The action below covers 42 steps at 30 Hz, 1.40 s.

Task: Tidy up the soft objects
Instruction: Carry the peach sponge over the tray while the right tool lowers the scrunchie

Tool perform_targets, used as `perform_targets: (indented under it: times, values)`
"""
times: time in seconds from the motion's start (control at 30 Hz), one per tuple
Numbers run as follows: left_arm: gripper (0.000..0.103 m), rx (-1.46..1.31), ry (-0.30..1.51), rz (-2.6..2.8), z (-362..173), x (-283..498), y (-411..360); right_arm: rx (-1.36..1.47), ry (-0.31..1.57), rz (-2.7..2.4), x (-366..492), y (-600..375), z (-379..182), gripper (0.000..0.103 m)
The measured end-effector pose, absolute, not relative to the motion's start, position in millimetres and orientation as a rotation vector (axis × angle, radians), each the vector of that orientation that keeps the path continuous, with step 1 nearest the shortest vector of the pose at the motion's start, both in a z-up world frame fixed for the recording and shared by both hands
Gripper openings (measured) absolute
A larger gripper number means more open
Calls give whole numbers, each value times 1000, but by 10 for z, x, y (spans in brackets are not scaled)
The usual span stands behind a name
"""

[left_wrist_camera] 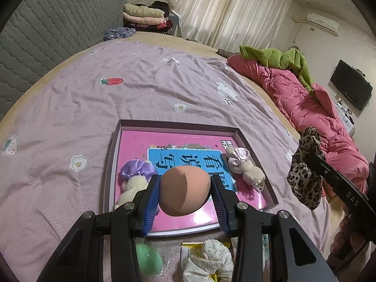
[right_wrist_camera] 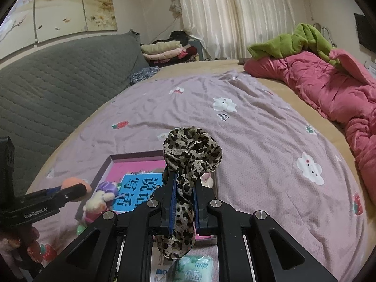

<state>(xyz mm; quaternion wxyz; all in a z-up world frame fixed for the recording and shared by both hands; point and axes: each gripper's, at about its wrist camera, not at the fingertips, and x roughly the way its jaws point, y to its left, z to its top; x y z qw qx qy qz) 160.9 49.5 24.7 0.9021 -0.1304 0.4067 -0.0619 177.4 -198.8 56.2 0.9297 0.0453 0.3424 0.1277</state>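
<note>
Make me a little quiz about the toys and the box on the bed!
1. True or false: the left tongs hold an orange sponge egg.
2. What pattern is the scrunchie in the right tongs?
3. How many small dolls lie in the shallow box: A one, B two, C four?

Key: 1 true. 2 leopard print. 3 B: the purple-capped doll and the pink-capped doll.

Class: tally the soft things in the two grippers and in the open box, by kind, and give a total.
Orange sponge egg, in left gripper: 1
Leopard scrunchie, in right gripper: 1
Small plush dolls in the box, purple-capped and pink-capped: 2
Total: 4
</note>
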Motion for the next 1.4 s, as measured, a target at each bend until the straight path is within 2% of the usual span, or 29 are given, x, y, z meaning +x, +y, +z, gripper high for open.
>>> perform_targets:
  times: [0.63,1.4]
  values:
    - [43,-243,884,-116,-8,1863,409,78,696,253,1989,-1982,492,12]
    - [43,-191,974,-166,-389,1894,161,-10,766,296,2050,-1695,12,12]
